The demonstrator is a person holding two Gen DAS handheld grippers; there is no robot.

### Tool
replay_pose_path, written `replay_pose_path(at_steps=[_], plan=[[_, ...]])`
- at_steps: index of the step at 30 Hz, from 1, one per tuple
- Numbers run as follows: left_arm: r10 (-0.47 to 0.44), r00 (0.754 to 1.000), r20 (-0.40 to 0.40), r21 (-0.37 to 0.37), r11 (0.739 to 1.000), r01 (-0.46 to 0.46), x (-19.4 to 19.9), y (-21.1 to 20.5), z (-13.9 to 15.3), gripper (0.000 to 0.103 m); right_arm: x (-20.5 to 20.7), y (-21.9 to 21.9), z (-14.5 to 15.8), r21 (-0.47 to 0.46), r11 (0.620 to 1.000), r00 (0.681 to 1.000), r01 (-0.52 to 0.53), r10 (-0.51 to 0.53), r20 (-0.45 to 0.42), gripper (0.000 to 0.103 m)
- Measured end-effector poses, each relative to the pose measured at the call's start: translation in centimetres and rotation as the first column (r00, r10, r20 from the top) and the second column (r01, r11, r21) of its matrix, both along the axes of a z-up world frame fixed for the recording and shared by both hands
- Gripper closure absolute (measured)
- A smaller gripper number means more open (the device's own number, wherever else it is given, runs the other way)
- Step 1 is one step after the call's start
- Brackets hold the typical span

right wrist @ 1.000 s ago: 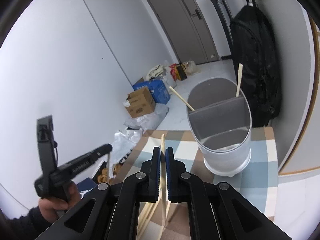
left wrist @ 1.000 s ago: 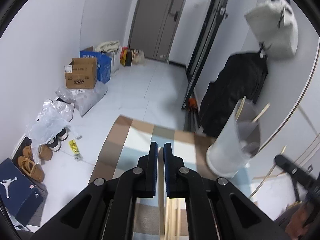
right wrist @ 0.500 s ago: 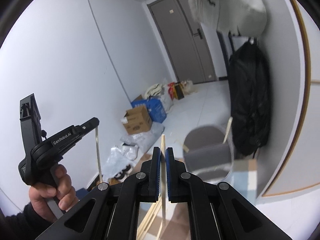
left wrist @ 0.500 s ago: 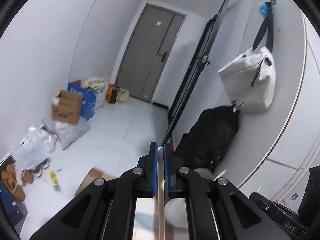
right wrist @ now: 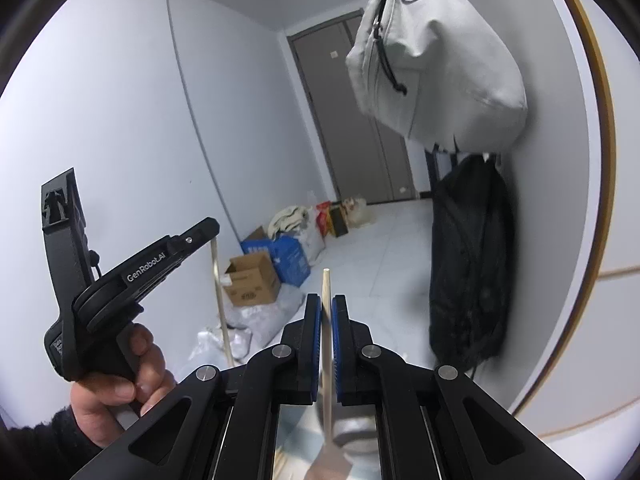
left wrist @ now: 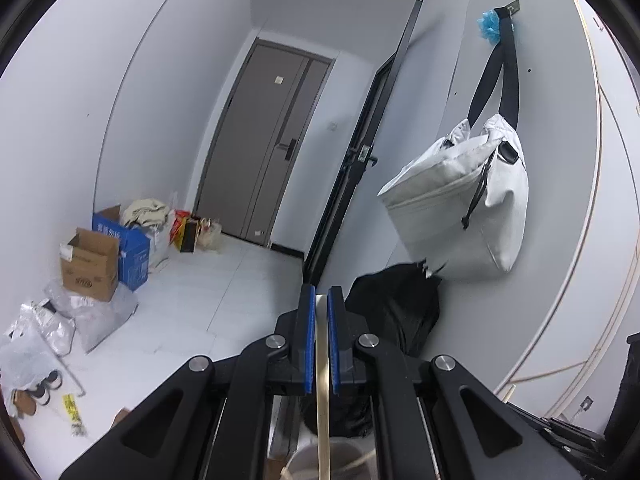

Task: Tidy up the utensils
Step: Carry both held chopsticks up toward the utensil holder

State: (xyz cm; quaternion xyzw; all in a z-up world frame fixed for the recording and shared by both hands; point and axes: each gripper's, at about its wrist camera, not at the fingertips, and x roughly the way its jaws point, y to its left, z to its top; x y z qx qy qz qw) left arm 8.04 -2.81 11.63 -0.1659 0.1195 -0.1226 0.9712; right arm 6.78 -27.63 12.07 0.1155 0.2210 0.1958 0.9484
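Chopsticks are what both claws carry at this moment. In the left wrist view the left claw (left wrist: 318,336) is closed on a pale wooden chopstick (left wrist: 322,380) that runs down between its blue pads (left wrist: 307,340) toward the utensil holder (left wrist: 344,458), whose pale round rim shows just below the claw at the bottom edge of the view. A thin stick lies slanted inside that rim, so at least one utensil appears to be stowed already; how many I cannot tell.

In the right wrist view the right claw (right wrist: 327,334) is likewise clamped on its own chopstick (right wrist: 327,344), the tip standing upright above the pads. Below it the holder is only a grey blur, and a patch of the checked cloth on the bench (right wrist: 332,466) sits beside that blur. To the left of the holder, raised and apart from it, the person's left hand (right wrist: 116,384) grips the other tool with its stick hanging down.

Beyond the holder a black bag (right wrist: 468,292) leans on the wall, a grey bag (left wrist: 460,204) hangs above it, and cardboard boxes (left wrist: 90,266) stand far off by the door.

My judgement: the job is midway. Two sticks are lifted and must be lowered into the holder; whether more remain on the bench is hidden.
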Motion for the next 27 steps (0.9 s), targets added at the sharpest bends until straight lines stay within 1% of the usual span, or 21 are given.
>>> replay_pose_path(at_steps=[3, 6, 9, 12, 14, 16, 18, 24, 27], plan=[[-0.003, 0.999, 0.04, -0.017, 1.0, 0.003, 0.9, -0.5, 0.1, 0.101, 1.1, -0.6, 0.4, 0.005, 1.0, 1.0, 0.008, -0.008, 0.011, 0.098], [-0.004, 0.999, 0.044, -0.016, 1.0, 0.004, 1.9, -1.1, -0.4, 0.101, 2.5, -1.0, 0.2, 0.011, 1.0, 1.0, 0.017, -0.017, 0.015, 0.098], [0.007, 0.999, 0.041, 0.008, 1.0, -0.007, 3.0, -1.9, -1.3, 0.101, 4.0, -1.3, -0.5, 0.024, 0.999, 1.0, 0.023, -0.023, 0.002, 0.098], [0.03, 0.999, 0.041, 0.03, 0.999, -0.032, 4.0, -2.5, -2.2, 0.101, 5.2, -1.3, -1.1, 0.018, 0.999, 1.0, 0.027, -0.027, 0.002, 0.098], [0.036, 0.999, 0.036, 0.032, 0.999, -0.038, 4.5, -2.7, -2.8, 0.101, 5.8, -1.3, -1.6, 0.018, 0.999, 1.0, 0.028, -0.028, 0.002, 0.098], [0.05, 0.998, 0.038, 0.053, 0.997, -0.052, 4.9, -3.1, -3.2, 0.101, 6.2, -1.3, -1.9, 0.022, 0.999, 1.0, 0.029, -0.029, 0.001, 0.098], [0.045, 0.998, 0.035, 0.068, 0.997, -0.047, 5.2, -3.5, -3.5, 0.101, 6.3, -1.2, -2.0, 0.026, 0.999, 1.0, 0.026, -0.026, 0.005, 0.098], [0.047, 0.999, 0.021, 0.107, 0.993, -0.049, 5.9, -4.3, -4.7, 0.101, 7.0, -0.8, -2.6, -0.003, 1.0, 0.999, 0.019, -0.019, 0.034, 0.098], [0.045, 0.999, 0.019, 0.124, 0.991, -0.047, 6.3, -4.8, -5.0, 0.101, 7.3, -0.6, -3.4, -0.012, 1.0, 0.999, 0.013, -0.013, 0.035, 0.098]])
